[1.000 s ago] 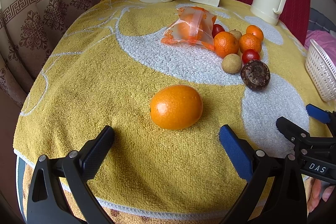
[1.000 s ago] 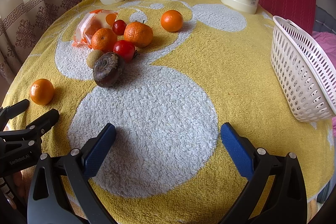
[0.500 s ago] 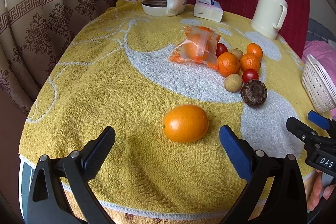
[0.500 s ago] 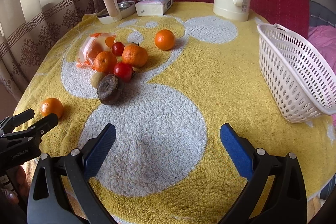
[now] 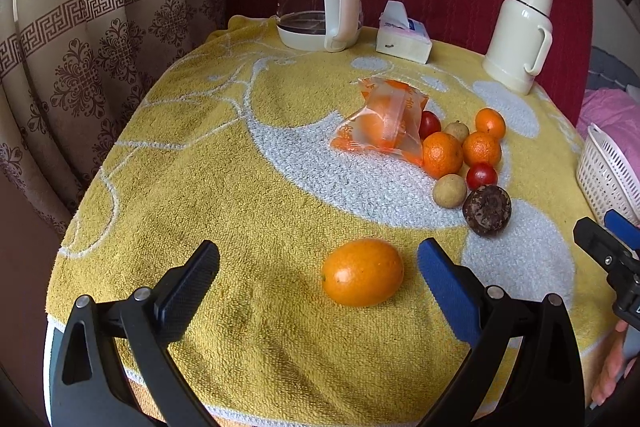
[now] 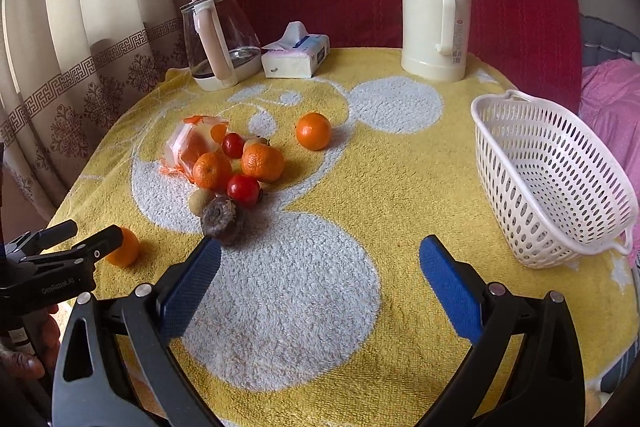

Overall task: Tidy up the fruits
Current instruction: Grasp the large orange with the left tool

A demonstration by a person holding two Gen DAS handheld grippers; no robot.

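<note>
A lone orange (image 5: 362,272) lies on the yellow towel near the front edge, between my open left gripper's (image 5: 318,261) fingers but apart from both. It also shows in the right wrist view (image 6: 124,247). Farther back is a cluster: a bagged orange (image 5: 382,125), tangerines (image 5: 442,154), red fruits (image 5: 482,175), a tan round fruit (image 5: 450,191) and a dark brown fruit (image 5: 487,211). My right gripper (image 6: 320,261) is open and empty above the towel's white patch. The white basket (image 6: 552,175) stands empty at the right.
A glass kettle (image 5: 320,9), a tissue box (image 5: 402,35) and a cream thermos (image 5: 520,35) stand along the table's back edge. Curtains hang at the left. The round table's front edge is close under both grippers.
Both grippers have pulled back and risen, so the table shows smaller and more of the back wall is seen. The lone orange now sits nearer my left gripper's right finger. No fruit moved.
</note>
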